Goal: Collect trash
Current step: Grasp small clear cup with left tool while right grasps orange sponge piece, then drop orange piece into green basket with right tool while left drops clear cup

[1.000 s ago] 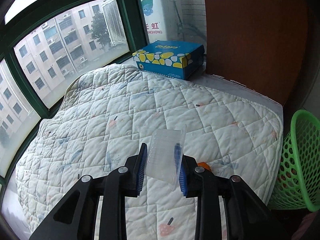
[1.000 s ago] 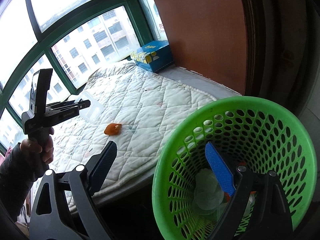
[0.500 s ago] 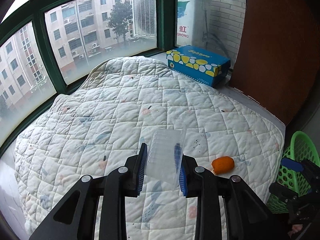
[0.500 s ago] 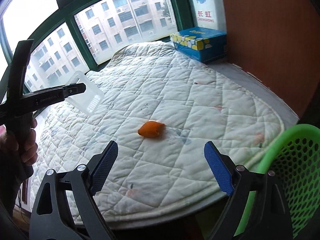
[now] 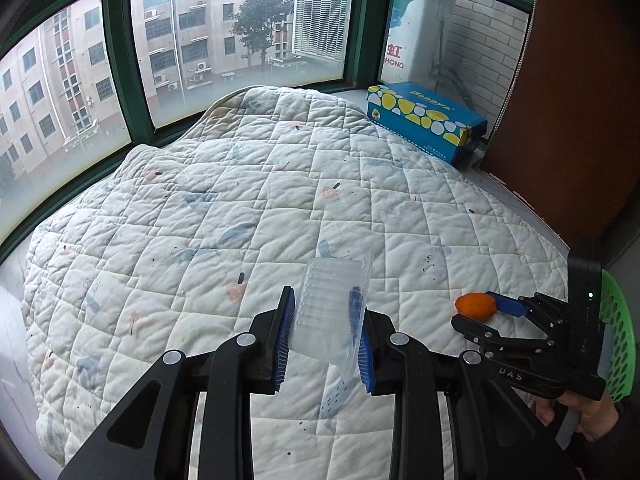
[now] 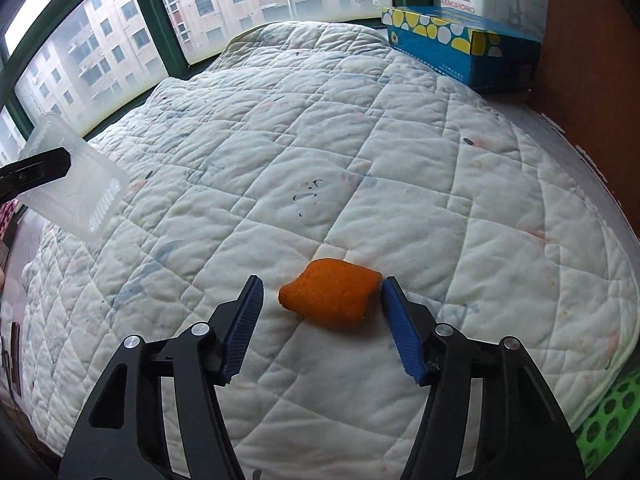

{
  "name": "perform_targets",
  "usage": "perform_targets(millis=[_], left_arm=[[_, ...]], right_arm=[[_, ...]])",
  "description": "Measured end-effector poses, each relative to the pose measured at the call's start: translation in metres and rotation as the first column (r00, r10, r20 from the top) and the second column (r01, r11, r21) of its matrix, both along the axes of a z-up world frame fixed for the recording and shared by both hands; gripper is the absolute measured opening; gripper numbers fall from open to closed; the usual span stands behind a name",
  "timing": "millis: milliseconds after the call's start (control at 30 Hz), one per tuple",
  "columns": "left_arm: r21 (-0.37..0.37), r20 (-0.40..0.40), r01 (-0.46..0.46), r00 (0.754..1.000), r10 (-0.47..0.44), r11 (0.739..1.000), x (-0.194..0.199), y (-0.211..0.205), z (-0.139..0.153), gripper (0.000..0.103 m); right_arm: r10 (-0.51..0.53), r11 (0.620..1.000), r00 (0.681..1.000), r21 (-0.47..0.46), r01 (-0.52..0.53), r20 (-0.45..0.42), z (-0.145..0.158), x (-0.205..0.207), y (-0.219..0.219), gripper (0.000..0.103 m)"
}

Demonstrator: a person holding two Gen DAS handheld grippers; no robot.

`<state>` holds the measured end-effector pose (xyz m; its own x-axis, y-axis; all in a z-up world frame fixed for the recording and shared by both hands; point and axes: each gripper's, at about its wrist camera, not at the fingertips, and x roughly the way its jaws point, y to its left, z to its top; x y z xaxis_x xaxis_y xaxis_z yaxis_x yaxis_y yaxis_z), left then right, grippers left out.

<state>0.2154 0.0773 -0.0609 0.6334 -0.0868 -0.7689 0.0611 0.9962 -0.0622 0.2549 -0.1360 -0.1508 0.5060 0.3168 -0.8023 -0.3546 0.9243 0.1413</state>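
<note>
My left gripper [image 5: 325, 342] is shut on a clear plastic tray [image 5: 334, 306] and holds it above the quilt; the tray also shows at the left of the right wrist view [image 6: 74, 188]. An orange piece of peel [image 6: 331, 298] lies on the white quilt [image 6: 360, 160]. My right gripper [image 6: 324, 328] is open with its blue pads on either side of the peel, the right pad nearly touching it. In the left wrist view the right gripper [image 5: 494, 314] reaches the peel [image 5: 476, 305] from the right.
A green mesh basket [image 5: 618, 340] stands at the quilt's right edge, its rim also in the right wrist view [image 6: 608, 424]. A blue and yellow tissue box [image 5: 426, 122] sits at the far right by the windows. A brown panel [image 5: 580, 100] rises on the right.
My right gripper moved from over the basket to the quilt and now straddles the orange peel, jaws narrower. My left gripper swung left, still holding the tray.
</note>
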Motion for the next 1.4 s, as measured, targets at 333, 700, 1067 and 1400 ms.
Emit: perform_targets(millis=[333,700,1067,1400], left_arm=[[-0.029,-0.009,-0.009,1.000,0.008,1.000,-0.008,0.002,-0.002,0.027],[-0.065,0.013,0.077,0.997,-0.076,0.995,-0.026,-0.042,0.014,0.027],[-0.095,0.041,0.230,0.973,-0.227,0.969,-0.049,-0.108,0.029,0.027],[-0.114,0.055,0.361,0.933,-0.357,0.926,-0.063,-0.164,0.037,0.027]], right_arm=[[-0.014,0.997,0.999,-0.075,0.018,0.046,0.003,-0.005,0.006,0.043],[-0.106,0.994,0.985,-0.004,0.107,0.135,0.060,-0.067,-0.041,0.042],[-0.316,0.949,0.932,0.047,0.313,0.178,0.092,-0.133,-0.119,0.042],[-0.510,0.858,0.844,0.036,0.512,0.167,0.095,-0.178,-0.186,0.047]])
